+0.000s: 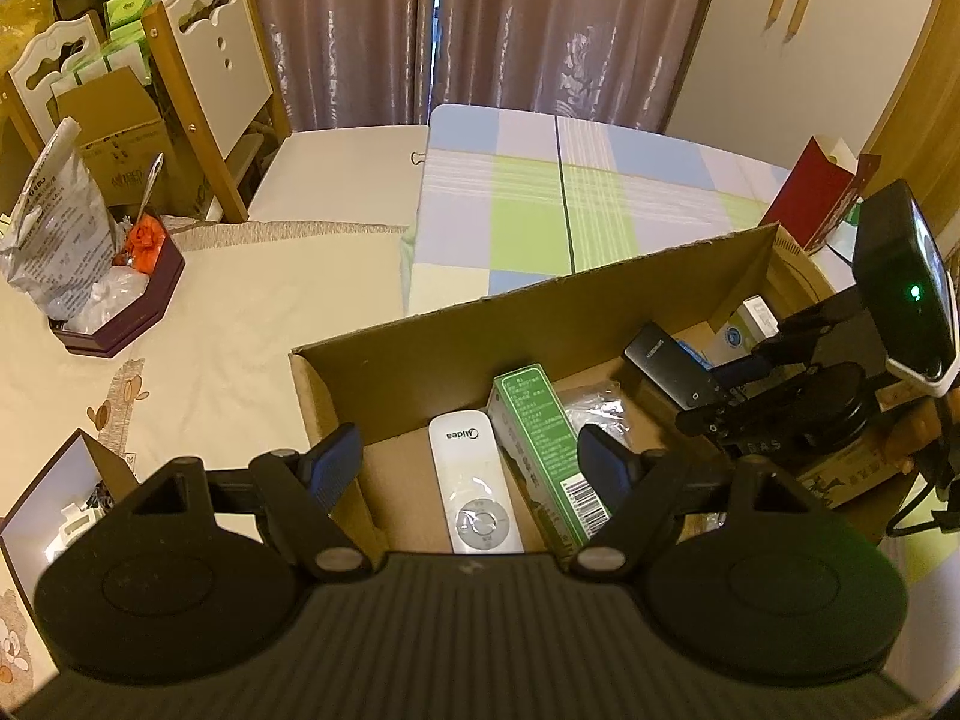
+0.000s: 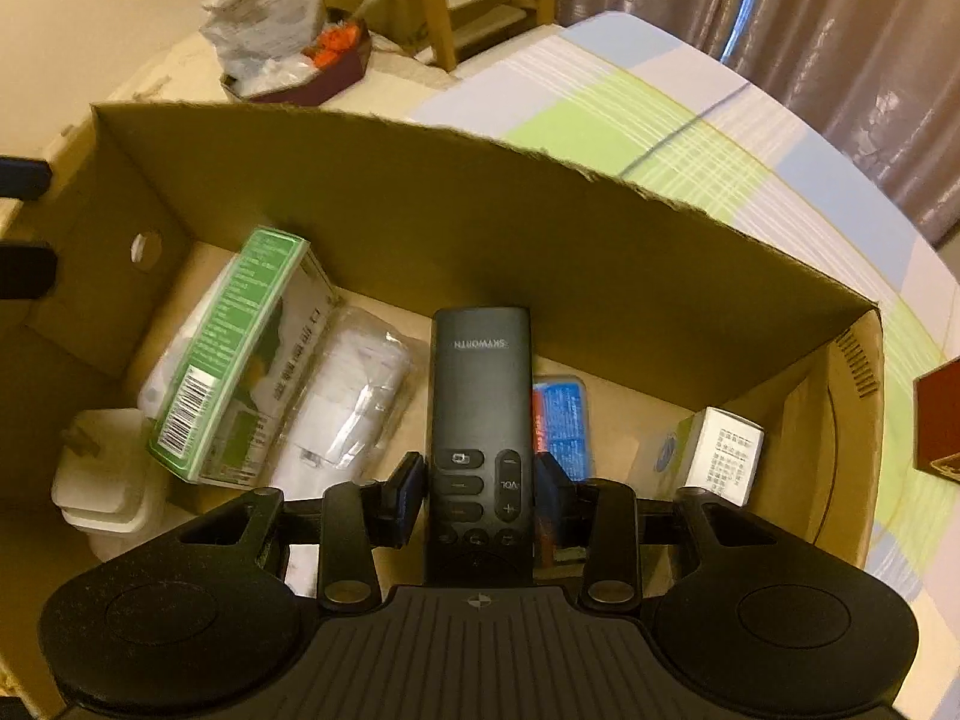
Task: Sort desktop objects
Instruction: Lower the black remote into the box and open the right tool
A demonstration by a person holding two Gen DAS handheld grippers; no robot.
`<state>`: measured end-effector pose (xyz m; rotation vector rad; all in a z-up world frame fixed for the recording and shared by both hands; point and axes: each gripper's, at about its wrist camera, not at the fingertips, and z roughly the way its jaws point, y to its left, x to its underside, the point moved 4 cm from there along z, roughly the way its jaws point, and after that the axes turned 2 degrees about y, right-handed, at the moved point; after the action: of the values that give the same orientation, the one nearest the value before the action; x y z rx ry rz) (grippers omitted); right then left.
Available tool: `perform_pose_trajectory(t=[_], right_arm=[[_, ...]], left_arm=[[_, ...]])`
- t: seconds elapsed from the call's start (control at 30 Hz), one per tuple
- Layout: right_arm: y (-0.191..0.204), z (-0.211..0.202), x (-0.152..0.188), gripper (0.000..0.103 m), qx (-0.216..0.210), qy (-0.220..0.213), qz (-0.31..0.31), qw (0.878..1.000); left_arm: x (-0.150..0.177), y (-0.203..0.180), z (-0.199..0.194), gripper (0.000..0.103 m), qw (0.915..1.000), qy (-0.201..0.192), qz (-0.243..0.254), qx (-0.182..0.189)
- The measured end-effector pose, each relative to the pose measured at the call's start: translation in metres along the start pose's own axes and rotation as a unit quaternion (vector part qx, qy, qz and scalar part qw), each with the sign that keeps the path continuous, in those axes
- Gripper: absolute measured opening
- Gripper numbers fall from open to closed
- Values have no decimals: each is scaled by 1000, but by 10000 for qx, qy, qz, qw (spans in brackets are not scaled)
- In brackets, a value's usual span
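Note:
My right gripper [image 2: 480,489] is shut on a black Skyworth remote [image 2: 480,396] and holds it over the inside of a cardboard box [image 2: 420,192]. In the box lie a green carton [image 2: 234,348], a clear-wrapped white bundle [image 2: 354,402], a blue packet [image 2: 564,420], a small white box [image 2: 723,456] and a white charger [image 2: 102,480]. My left gripper [image 1: 474,462] is open and empty above the box's left end, over a white Midea remote [image 1: 474,480] and the green carton [image 1: 543,444]. The black remote [image 1: 666,369] and the right gripper's fingers [image 1: 714,408] show at the right.
A maroon tray [image 1: 120,324] with a foil bag and orange items stands on the table at the left. A purple open box [image 1: 60,492] is at the near left. A red box [image 1: 810,192] stands beyond the cardboard box. Chairs and a checked cloth are behind.

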<state>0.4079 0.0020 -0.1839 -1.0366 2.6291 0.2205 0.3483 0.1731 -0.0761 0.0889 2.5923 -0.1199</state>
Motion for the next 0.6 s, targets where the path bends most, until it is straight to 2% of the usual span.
perform_pose_trajectory(t=[0.03,0.07,0.2,0.37,0.6], right_arm=[[0,-2,0,89,-31,-59,15,10000],[2,-6,0,89,-182,-172,19,9997],[7,-15,0,89,-212,-208,-34,9996],[10,-30,5,89,-581,-205,113,9980],[13,-60,17,89,-623,-321,272,9972]], left_arm=[[0,0,0,76,10000,5,4,-12],[0,-1,0,76,10000,8,7,-23],[1,-1,1,79,10000,13,12,-67],[2,-2,-1,80,10000,7,29,-75],[6,-8,-4,81,10000,4,50,-75]])
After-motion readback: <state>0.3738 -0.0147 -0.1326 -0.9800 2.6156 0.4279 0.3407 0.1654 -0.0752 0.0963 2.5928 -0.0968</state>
